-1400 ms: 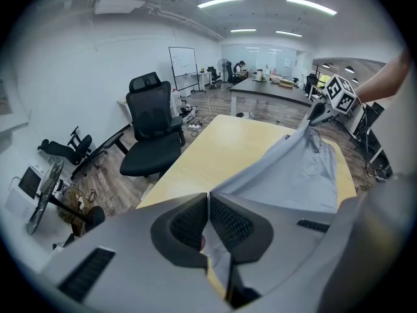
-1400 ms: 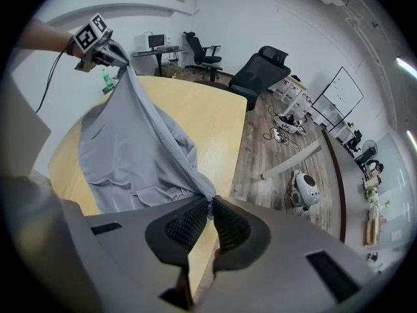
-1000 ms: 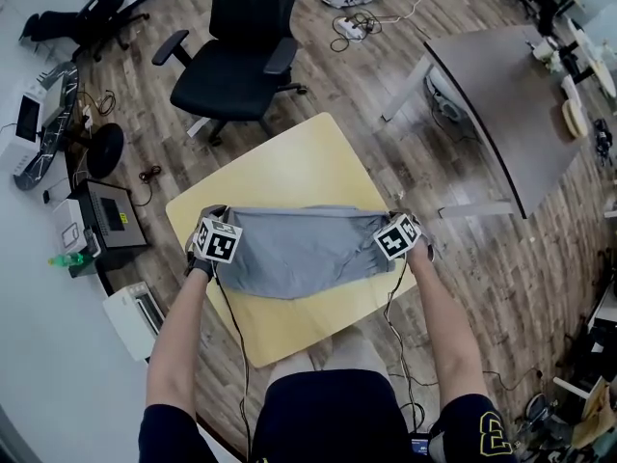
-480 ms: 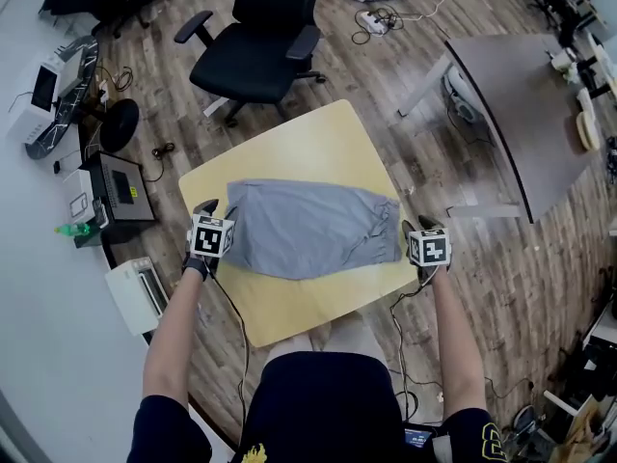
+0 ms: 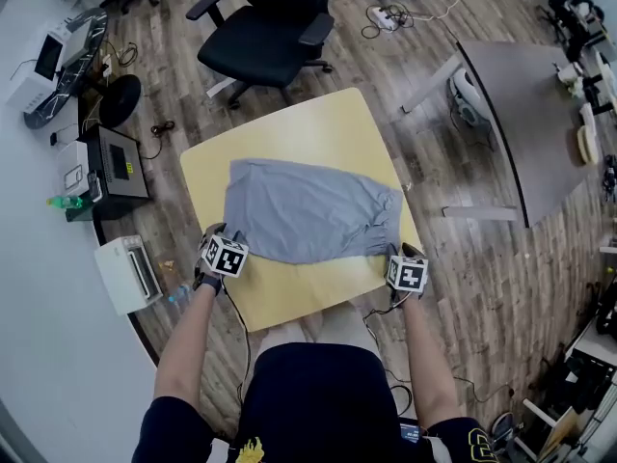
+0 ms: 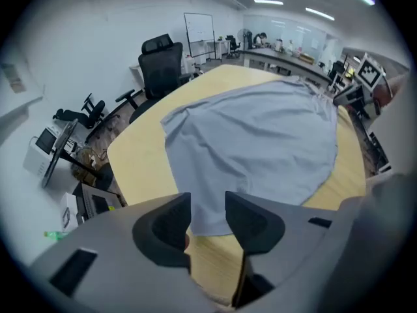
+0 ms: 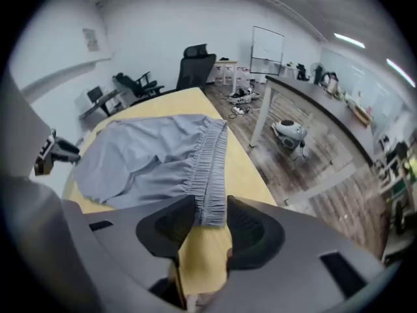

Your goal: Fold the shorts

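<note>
Shorts (image 5: 308, 210) lay spread flat on the yellow tabletop (image 5: 299, 302). My left tongs (image 6: 208, 208) and right tongs (image 7: 210, 212) stood part open, just narrowing. A hem corner showed in the left gap and the waistband end in the right, neither pinched.

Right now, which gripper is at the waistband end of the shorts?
The right gripper: the gathered waistband ends between its fingers; the left gripper has a plain cloth corner there. Both pairs stand apart, having just closed slightly.
</note>
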Demonstrator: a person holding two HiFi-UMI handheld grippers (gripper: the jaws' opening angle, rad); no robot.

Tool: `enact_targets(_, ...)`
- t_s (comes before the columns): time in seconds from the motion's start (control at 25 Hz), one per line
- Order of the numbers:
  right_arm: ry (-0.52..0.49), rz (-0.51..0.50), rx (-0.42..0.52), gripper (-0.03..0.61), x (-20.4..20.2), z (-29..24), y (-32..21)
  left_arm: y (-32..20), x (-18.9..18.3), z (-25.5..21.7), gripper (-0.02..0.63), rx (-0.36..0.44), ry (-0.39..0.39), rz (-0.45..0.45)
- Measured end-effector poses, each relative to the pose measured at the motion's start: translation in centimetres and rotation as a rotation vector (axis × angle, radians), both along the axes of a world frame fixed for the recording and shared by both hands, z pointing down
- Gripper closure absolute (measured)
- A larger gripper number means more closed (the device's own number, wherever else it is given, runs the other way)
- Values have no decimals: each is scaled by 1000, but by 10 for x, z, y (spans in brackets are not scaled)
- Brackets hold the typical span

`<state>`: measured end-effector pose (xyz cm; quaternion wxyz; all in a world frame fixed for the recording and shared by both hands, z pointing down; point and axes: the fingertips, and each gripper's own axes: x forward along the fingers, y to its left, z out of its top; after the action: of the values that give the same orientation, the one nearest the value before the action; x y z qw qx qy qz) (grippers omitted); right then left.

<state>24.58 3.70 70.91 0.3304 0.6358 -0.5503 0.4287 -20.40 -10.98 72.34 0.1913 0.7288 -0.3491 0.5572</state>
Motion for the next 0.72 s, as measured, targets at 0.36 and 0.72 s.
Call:
enact_targets(0.36,172,-346,-30,482,-4,13,-34,41,-21,18,475,2,8,-125)
enact_targets(0.72,195,-548,-34,480,-7,13,-111,125,-35,20,472,-26,27,-264)
